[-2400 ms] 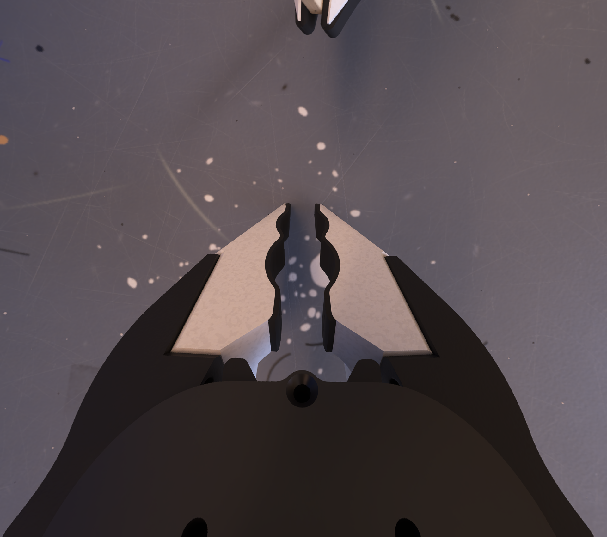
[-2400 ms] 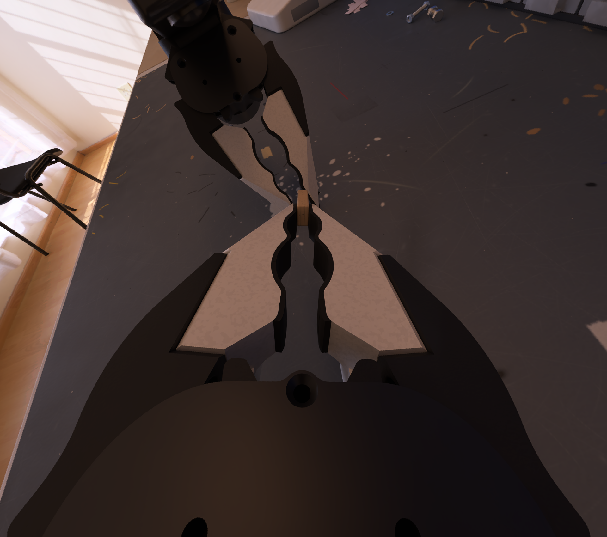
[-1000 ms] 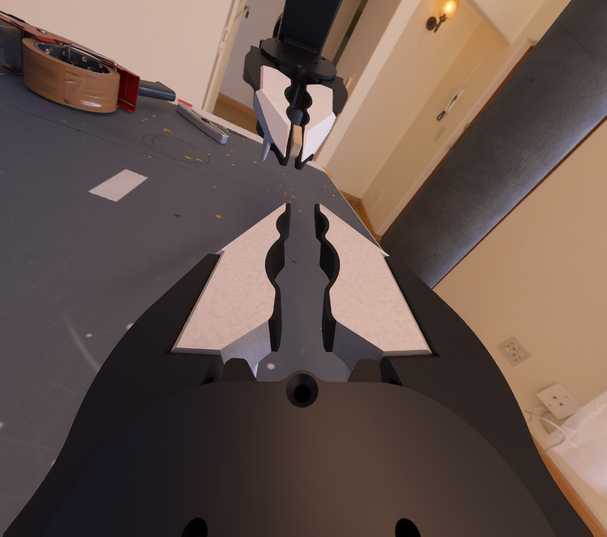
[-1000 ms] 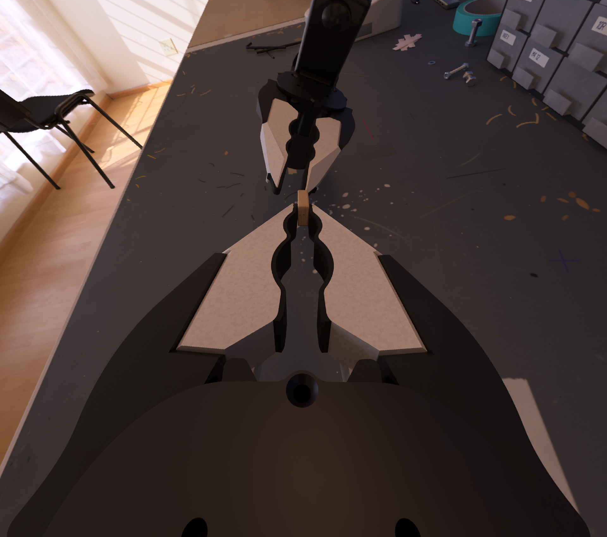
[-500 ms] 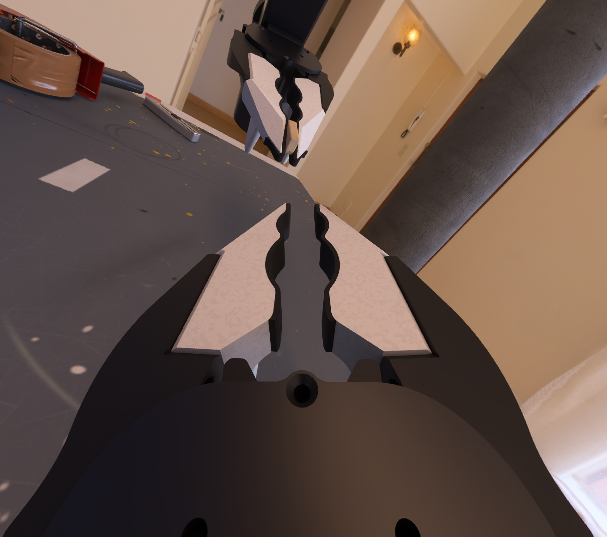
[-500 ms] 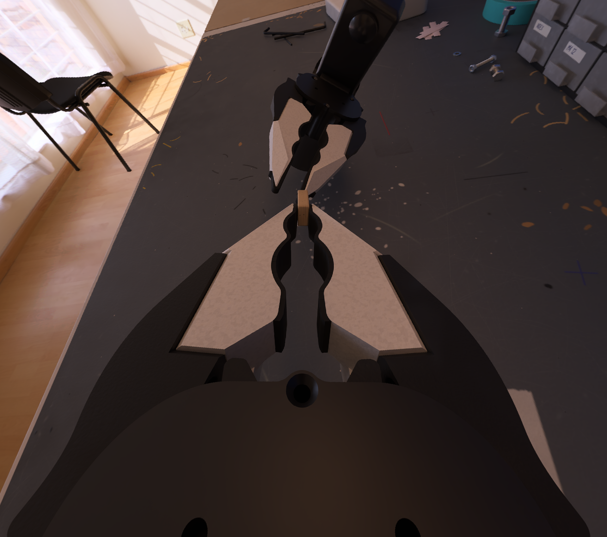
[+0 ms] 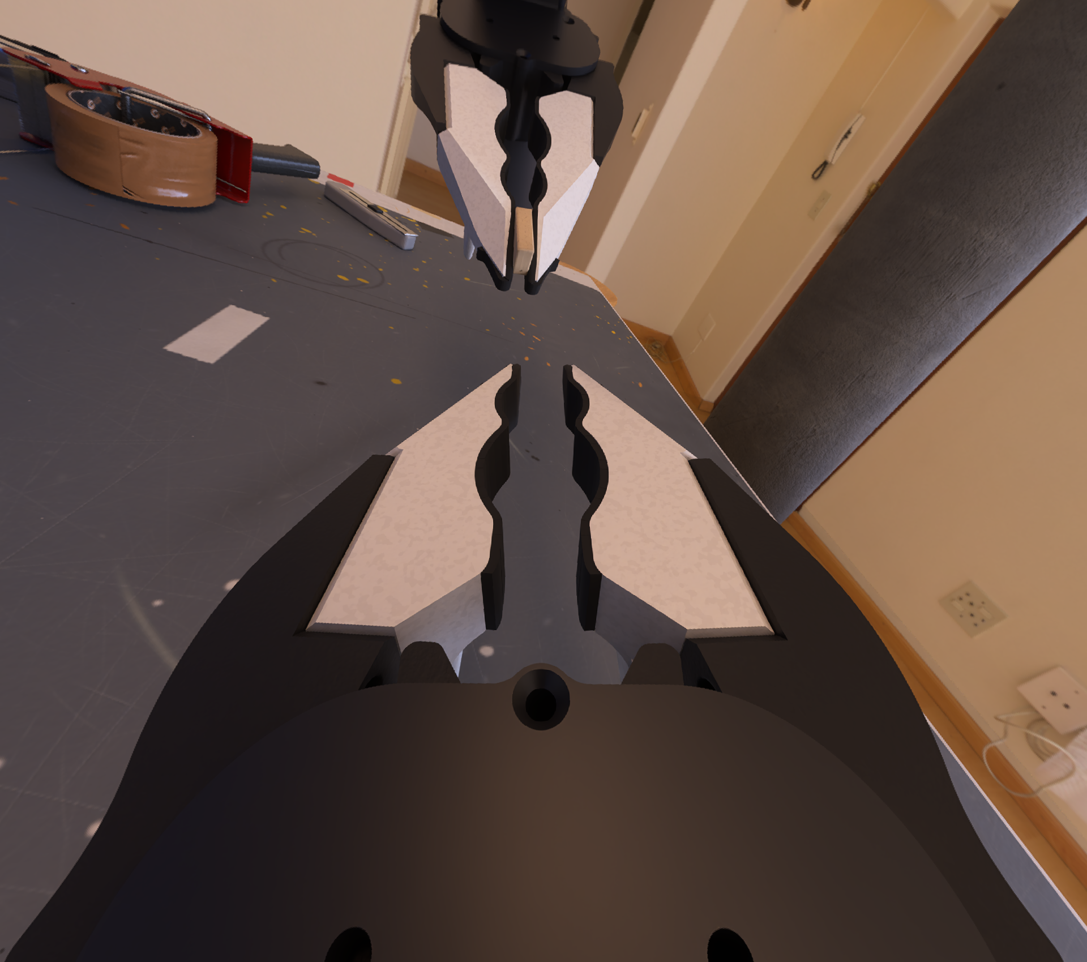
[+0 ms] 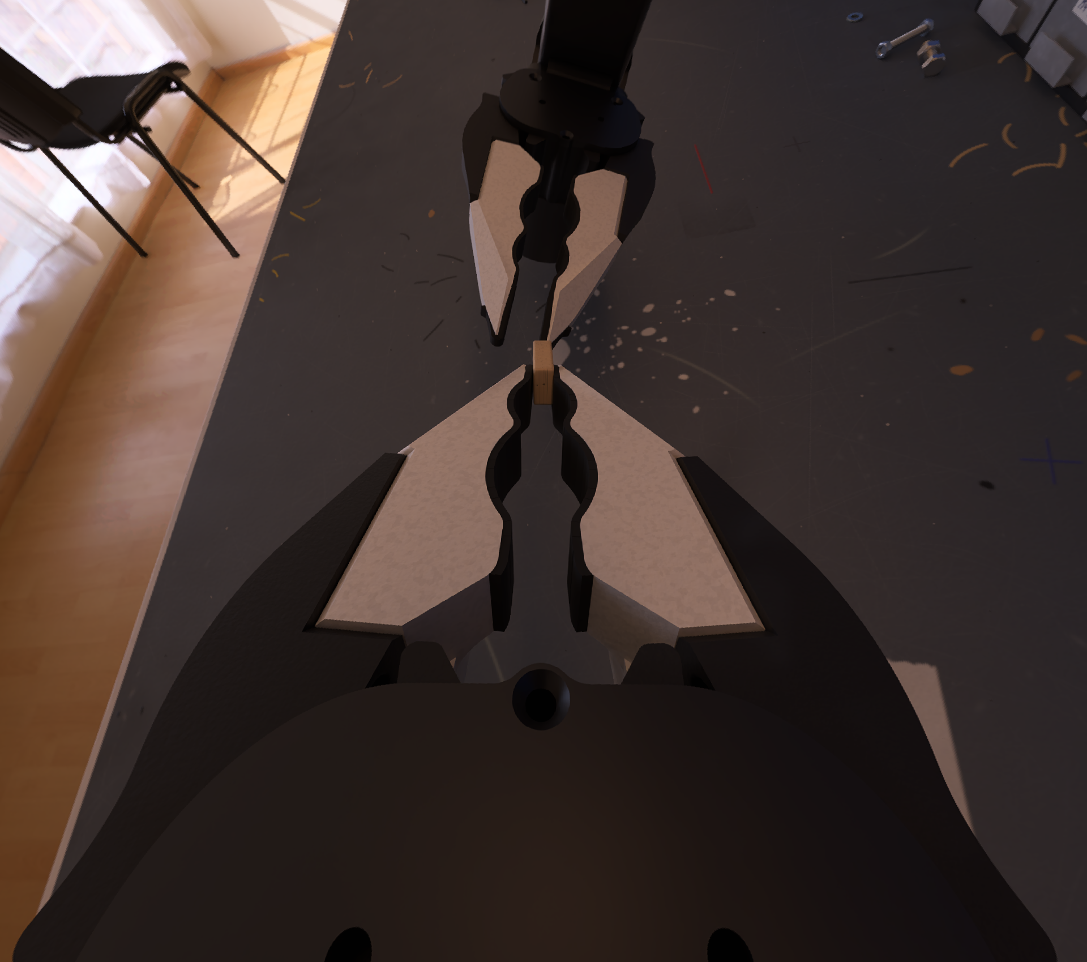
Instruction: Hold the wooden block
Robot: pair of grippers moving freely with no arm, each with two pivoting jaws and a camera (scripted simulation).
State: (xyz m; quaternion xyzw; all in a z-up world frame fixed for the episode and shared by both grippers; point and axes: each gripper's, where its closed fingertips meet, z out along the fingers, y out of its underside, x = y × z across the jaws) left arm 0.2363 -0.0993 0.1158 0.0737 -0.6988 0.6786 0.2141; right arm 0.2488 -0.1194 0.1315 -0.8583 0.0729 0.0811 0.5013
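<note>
directly ahead of the left gripper (image 7: 540, 368), tip to tip and raised above the dark workbench (image 7: 176, 463), the right gripper (image 8: 541, 375) faces it with the wooden block (image 8: 542, 372) pinched at its very fingertips. right gripper: clenched on the block, whose long axis runs along the fingers, one end standing just proud of the tips toward the left gripper. left gripper: released, its fingers set narrowly apart with nothing between them. seen from the left wrist, the block (image 7: 523, 238) lies straight along the left gripper's axis, near but apart from its tips, a gap of bare air between. the right gripper is thus the holder; the left is aligned with the block's free end and, by judgement, would need only a short straight advance to take it. beyond the block, a brown tape dispenser (image 7: 135, 145) rests at the workbench's far side.
</note>
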